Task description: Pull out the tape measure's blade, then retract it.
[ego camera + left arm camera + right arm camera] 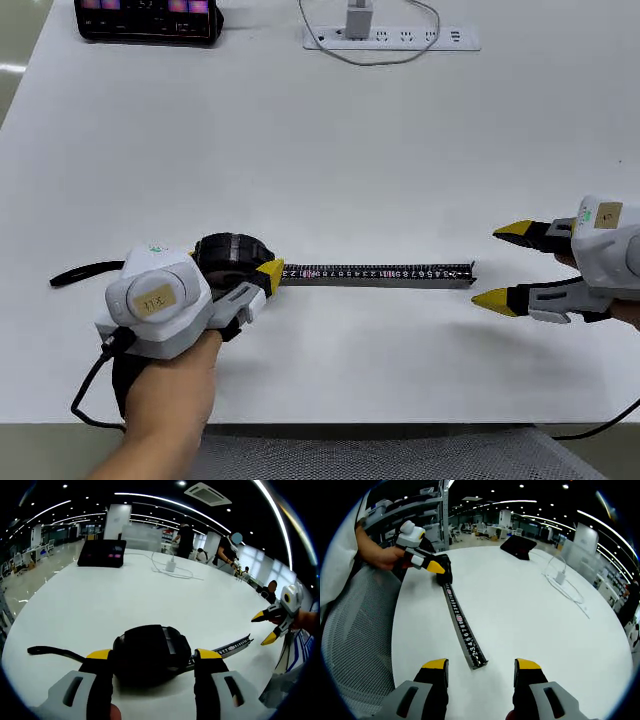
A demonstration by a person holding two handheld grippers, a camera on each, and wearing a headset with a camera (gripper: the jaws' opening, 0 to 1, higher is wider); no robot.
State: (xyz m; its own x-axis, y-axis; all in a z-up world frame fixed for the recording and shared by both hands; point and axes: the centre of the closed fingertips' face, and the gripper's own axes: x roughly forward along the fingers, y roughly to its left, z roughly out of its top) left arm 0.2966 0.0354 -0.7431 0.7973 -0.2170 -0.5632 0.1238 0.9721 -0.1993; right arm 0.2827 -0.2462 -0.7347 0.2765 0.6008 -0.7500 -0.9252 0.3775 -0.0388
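Between left tongs (153,654), tape measure (150,642) partly hidden.

- We see the dark tablet (148,18) cut off by the top edge, upper left.
- The left gripper (153,654) hides the sides of the tape measure (150,642), bottom centre.
- In the head view's centre, we cannot read the blade (380,273) numerals.

The tape measure (232,258) is black, its blade (378,274) dark with pale numerals. The left hand-held gripper (153,655) and right hand-held gripper (502,264) are white-grey, yellow-tipped; the surface (300,150) is white.
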